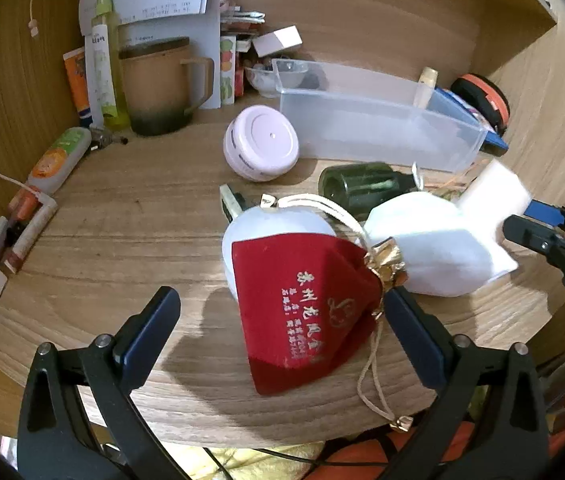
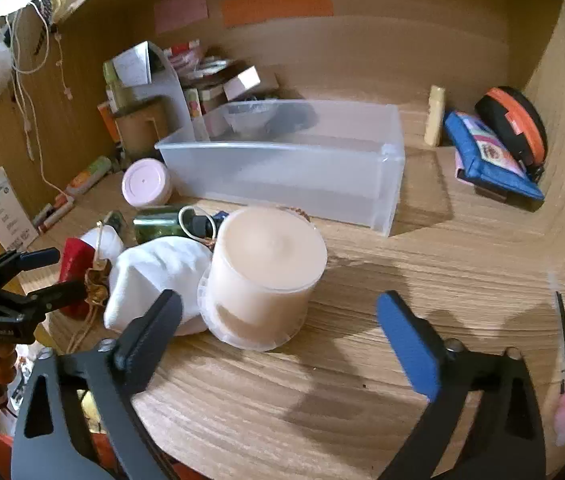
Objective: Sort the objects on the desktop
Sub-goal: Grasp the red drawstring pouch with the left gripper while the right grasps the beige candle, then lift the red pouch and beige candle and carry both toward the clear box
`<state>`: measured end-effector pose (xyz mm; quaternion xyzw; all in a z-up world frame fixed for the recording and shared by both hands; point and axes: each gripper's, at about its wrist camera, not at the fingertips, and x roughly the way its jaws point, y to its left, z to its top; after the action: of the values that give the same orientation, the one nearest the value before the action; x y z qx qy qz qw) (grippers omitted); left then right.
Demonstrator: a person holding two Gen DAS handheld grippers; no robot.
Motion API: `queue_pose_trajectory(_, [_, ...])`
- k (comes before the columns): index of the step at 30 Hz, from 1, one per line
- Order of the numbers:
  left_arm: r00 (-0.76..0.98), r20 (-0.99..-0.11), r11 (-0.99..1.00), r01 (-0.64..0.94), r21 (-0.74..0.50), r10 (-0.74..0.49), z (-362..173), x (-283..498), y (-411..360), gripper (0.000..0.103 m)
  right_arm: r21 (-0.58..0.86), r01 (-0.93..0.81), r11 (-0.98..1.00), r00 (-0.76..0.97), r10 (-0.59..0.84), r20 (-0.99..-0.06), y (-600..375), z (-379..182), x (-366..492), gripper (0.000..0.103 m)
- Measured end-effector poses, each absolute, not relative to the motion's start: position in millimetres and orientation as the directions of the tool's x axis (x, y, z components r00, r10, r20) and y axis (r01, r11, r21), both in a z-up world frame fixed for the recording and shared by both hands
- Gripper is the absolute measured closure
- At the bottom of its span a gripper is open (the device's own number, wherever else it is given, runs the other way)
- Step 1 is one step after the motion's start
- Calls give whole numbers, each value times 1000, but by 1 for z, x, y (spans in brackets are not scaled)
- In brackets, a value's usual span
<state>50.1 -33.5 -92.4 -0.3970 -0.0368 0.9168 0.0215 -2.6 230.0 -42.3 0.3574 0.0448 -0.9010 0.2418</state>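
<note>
where wood desk [image 2: 422, 280] meets wood alcove walls, clutter spreads; both grippers' jaws wide, holding nothing.

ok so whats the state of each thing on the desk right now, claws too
left claw: open, red pouch between its fingers, not pressed
right claw: open, nothing held
red pouch: lying flat, drawstring loose
clear bin: upright, open top, looks empty
cream jar: upright, lid on
pink jar: tipped on its side, closed
green bottle: lying on its side
brown mug: upright, lid on
</note>
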Motion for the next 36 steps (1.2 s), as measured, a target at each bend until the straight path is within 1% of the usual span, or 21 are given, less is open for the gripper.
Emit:
queue_pose_trajectory(3, [-677,-733,-996,-7,-87,69,-97,48,-31,0,106,475,-873,-600,-410,-686,225,-50,-10,17])
queue_pose_trajectory(7, [-676,-734,-996,-3,-92,69,-98,44,-32,0,133,486,-864,-575,-431,-695,221,-55,-17,21])
queue_pose_trajectory(8, [-675,-734,-995,-4,-98,75,-98,43,-32,2,136,489,-862,-572,-435,-695,220,-54,-18,22])
queue_pose_trajectory(9, [-672,-736,-995,-6,-104,81,-98,41,-32,7,142,493,-859,-568,-441,-695,218,-54,-20,24])
queue_pose_trajectory(12, [-660,-745,-993,-15,-119,100,-100,37,-32,16,158,505,-849,-557,-460,-692,215,-53,-22,31])
queue_pose_trajectory(15, [-660,-745,-993,-15,-119,99,-101,36,-31,18,164,515,-842,-552,-471,-688,213,-51,-24,39])
queue_pose_trajectory(16, [-661,-744,-993,-18,-120,102,-100,36,-31,18,164,513,-842,-553,-470,-688,213,-51,-24,39])
queue_pose_trajectory(18, [-661,-742,-992,-22,-126,109,-99,35,-30,24,167,510,-844,-556,-472,-684,213,-51,-23,39])
queue_pose_trajectory(20, [-667,-739,-993,-18,-116,98,-97,35,-29,27,170,500,-849,-568,-469,-677,215,-51,-23,45])
queue_pose_trajectory(22, [-669,-736,-993,-22,-112,98,-97,35,-27,31,180,499,-847,-564,-476,-675,217,-50,-23,46])
queue_pose_trajectory(24, [-671,-735,-993,-23,-117,102,-95,35,-27,37,189,497,-847,-565,-481,-671,219,-50,-22,46])
queue_pose_trajectory(28, [-689,-719,-994,-28,-102,93,-90,40,-24,41,180,499,-848,-569,-477,-670,220,-49,-18,47])
queue_pose_trajectory(29, [-695,-714,-995,-27,-98,89,-89,42,-23,44,177,500,-848,-570,-476,-670,221,-48,-17,47])
queue_pose_trajectory(30, [-700,-709,-995,-30,-93,87,-87,44,-23,51,174,501,-848,-571,-475,-669,221,-47,-16,47])
queue_pose_trajectory(31, [-707,-702,-996,-28,-86,81,-85,46,-22,56,173,502,-847,-571,-475,-670,221,-47,-15,47])
queue_pose_trajectory(32, [-711,-697,-995,-33,-92,88,-84,47,-22,66,169,504,-847,-570,-473,-672,222,-46,-14,47])
queue_pose_trajectory(33, [-713,-694,-994,-41,-101,100,-82,48,-22,72,170,506,-845,-568,-475,-672,223,-46,-13,47])
queue_pose_trajectory(36, [-722,-687,-996,-38,-85,86,-79,49,-21,74,201,515,-833,-547,-500,-672,228,-45,-11,47])
